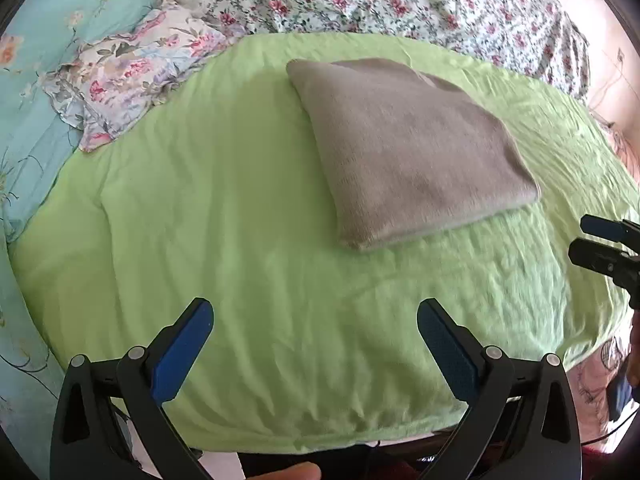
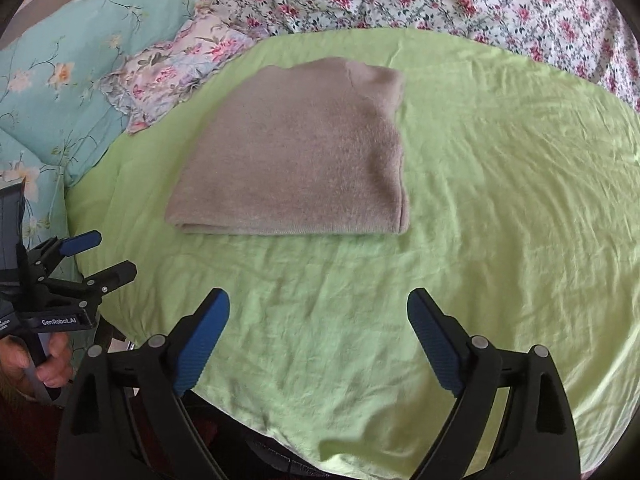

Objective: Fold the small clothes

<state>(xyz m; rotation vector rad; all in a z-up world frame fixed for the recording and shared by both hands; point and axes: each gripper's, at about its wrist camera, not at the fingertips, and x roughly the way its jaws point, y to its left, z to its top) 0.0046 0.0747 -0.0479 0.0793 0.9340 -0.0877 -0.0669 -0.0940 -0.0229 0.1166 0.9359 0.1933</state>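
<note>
1. The grey folded cloth (image 2: pixel 296 160) lies flat on the green sheet (image 2: pixel 500 200) of the bed.
2. The left tool (image 1: pixel 314 322) is released, holding nothing.
3. The right tool (image 2: pixel 318 314) is also released, near the cloth.

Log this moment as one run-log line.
garment: grey sweater folded flat on green sheet | left tongs: open, empty, clear of sweater | right tongs: open, empty, clear of sweater

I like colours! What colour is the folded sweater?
Greyish-brown sweater, clearest in the right wrist view.
</note>
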